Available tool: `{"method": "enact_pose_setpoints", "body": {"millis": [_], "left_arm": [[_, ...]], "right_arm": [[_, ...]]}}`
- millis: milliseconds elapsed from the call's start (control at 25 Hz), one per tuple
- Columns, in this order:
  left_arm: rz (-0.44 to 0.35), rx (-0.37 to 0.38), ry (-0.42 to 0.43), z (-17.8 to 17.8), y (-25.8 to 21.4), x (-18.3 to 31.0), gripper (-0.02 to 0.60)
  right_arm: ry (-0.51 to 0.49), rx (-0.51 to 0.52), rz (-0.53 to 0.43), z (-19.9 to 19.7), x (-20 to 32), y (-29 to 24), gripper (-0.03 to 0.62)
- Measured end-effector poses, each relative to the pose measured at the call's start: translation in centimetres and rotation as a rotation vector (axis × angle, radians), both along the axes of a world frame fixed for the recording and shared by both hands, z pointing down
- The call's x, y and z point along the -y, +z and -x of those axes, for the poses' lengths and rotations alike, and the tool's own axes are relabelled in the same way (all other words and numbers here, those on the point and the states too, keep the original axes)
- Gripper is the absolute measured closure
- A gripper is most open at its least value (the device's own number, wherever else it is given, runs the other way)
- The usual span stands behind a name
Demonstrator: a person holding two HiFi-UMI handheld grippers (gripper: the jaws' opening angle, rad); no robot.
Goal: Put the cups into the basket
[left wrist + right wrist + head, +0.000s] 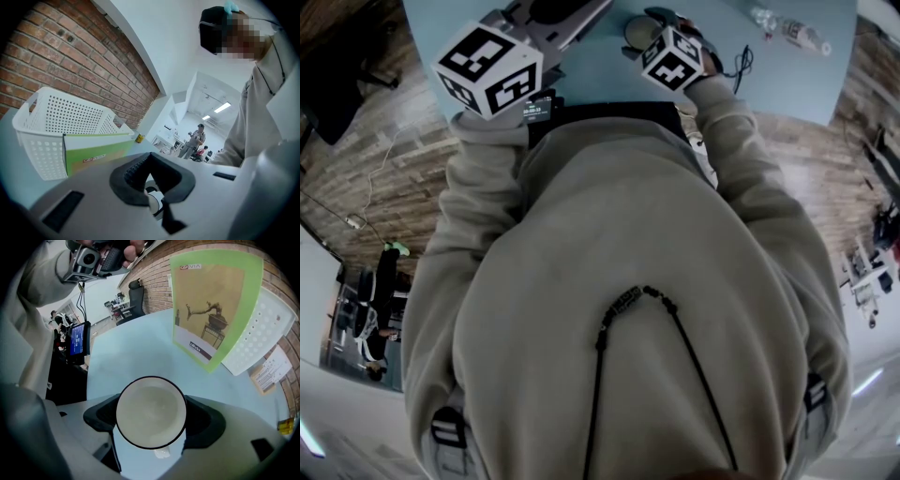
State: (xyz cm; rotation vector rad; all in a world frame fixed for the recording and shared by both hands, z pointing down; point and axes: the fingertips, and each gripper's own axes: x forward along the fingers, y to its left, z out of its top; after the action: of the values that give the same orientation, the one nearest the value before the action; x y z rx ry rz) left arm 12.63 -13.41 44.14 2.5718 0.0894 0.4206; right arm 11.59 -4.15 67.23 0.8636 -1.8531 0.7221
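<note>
right tongs point(151, 412) spread wide, astride white dark-rimmed cup point(151, 408) on desk point(136, 352) | left tongs point(149, 158) tips together, empty | perforated basket point(262, 333) behind green card point(211, 305)

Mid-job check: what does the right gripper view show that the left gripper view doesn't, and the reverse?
Only the right gripper view: the cup, upright on the table between the right gripper's spread jaws, and a lit screen. Only the left gripper view: the basket's open rim and whole near side, and the black headset on the person's head. Both: the white basket, the green box beside it, the brick wall.
</note>
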Motion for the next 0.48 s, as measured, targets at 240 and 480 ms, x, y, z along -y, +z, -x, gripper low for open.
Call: {"method": "enact_pose_setpoints", "body": {"millis": [240, 480], "left_arm": [[0.002, 0.004, -0.005, 0.31, 0.10, -0.24, 0.583], [-0.007, 0.001, -0.011, 0.57, -0.11, -0.42, 0.583]], "right_arm": [[-0.023, -0.015, 0.009, -0.10, -0.01, 0.02, 0.194], [-0.012, -0.029, 0.023, -0.22, 0.01, 0.28, 0.194]]}}
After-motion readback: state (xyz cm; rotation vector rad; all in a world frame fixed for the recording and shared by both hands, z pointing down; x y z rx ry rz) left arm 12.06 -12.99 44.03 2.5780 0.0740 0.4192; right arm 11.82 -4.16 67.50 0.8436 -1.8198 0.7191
